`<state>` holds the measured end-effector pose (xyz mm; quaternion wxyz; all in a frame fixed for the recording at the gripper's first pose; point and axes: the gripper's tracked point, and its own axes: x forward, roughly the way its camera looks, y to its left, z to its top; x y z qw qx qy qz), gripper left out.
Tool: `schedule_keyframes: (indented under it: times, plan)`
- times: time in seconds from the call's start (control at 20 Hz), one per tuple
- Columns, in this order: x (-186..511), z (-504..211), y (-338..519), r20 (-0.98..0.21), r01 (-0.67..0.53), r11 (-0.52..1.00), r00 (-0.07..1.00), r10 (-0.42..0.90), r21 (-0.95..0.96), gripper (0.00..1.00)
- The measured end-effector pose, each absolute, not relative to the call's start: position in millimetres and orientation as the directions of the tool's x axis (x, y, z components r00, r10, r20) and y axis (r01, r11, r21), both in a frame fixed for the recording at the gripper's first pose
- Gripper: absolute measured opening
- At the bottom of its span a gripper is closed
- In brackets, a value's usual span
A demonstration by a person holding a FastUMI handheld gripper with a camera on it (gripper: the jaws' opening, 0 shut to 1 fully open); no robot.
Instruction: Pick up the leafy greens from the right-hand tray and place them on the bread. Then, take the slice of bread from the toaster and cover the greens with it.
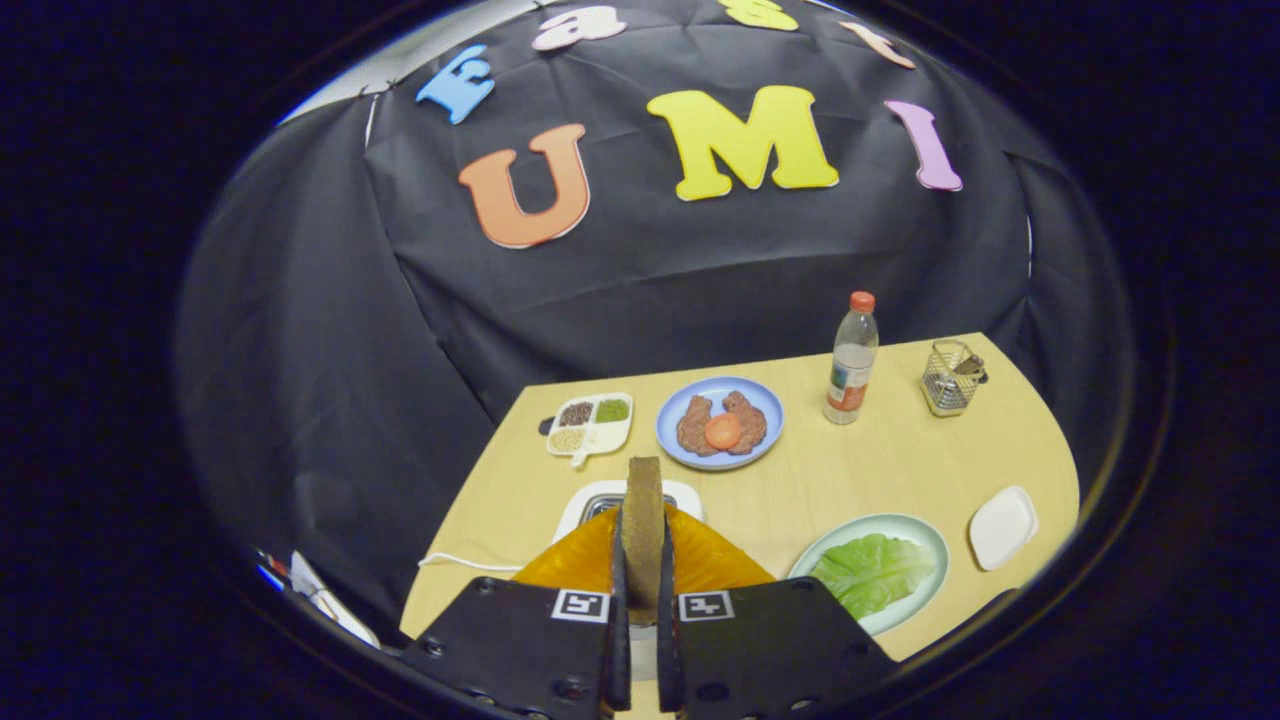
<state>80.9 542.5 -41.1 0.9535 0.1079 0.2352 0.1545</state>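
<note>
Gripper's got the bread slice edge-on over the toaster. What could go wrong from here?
1. The gripper pinches the brown bread slice by its lower part, upright; it may tilt or slip in transit.
2. The green lettuce leaf on the pale green plate looks loose and curled, so a hard drop could push it aside.
3. The white toaster sits just under the slice; a low swing may catch its edge.

Matt pale wood table (820, 480), clear plastic bottle (852, 360), wire-mesh basket (950, 377).
</note>
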Motion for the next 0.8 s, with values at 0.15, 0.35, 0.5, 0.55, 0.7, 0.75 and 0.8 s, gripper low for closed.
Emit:
schedule_keyframes:
  times: [0.15,0.35,0.5,0.55,0.7,0.75,0.8]
  plan:
    - [76.6,-4.7,514.1,-0.358,-0.246,0.912,0.862,0.36,0.328,0.11]
    - [77.0,9.8,465.5,-0.31,-0.226,0.917,0.891,0.331,0.328,0.1]
    - [82.9,-9.5,435.4,-0.311,-0.208,0.925,0.899,0.309,0.317,0.1]
    - [85.5,-21.6,427.1,-0.322,-0.201,0.927,0.897,0.304,0.317,0.1]
    - [91.5,-58.9,409.4,-0.359,-0.18,0.935,0.888,0.288,0.305,0.1]
    - [92.2,-72.0,407.2,-0.371,-0.177,0.935,0.882,0.289,0.308,0.1]
    - [93.3,-83.2,404.0,-0.383,-0.176,0.934,0.877,0.292,0.31,0.1]
